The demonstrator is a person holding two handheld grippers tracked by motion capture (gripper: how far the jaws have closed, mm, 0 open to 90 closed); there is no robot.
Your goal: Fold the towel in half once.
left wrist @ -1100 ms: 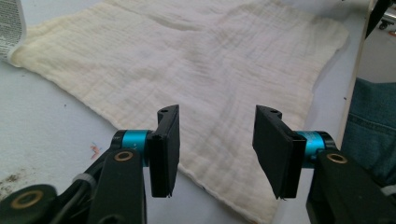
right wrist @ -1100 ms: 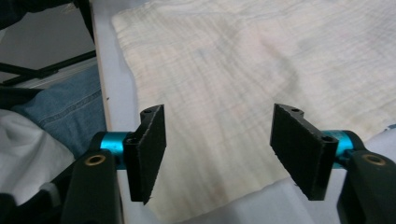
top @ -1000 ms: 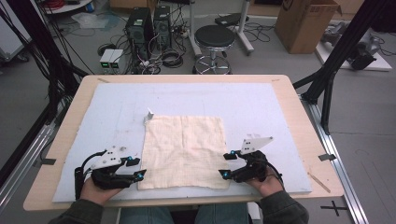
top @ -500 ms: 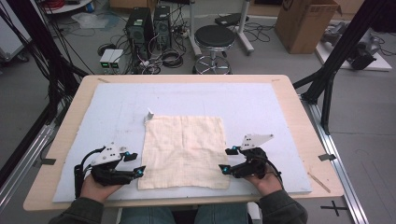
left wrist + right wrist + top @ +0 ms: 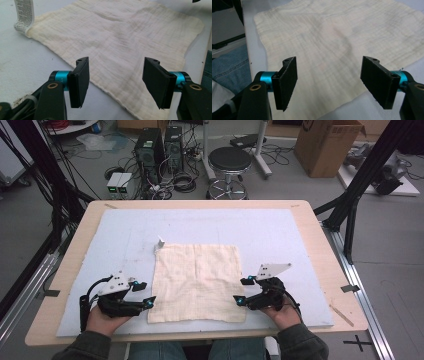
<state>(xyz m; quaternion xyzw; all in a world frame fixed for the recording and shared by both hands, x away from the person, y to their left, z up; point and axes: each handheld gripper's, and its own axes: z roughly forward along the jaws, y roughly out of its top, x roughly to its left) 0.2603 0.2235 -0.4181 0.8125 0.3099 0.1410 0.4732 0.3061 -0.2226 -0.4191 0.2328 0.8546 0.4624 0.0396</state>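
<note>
Blue mat (image 5: 280,235): we see cream cloth (image 5: 197,282) flat, square. Left gripper (image 5: 144,295) just opened wider, right gripper (image 5: 240,291) open, both hold nothing. Left gripper view shows tag (image 5: 23,15) writing.

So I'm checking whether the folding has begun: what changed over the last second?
Little. The left tool has just been opening its jaws at the cream square muslin cloth; its near edge lies under the gap, unpinched. The right tool stays open beside the cloth. Both hands kept their places, and the cloth lies flat on the pale blue mat.
</note>
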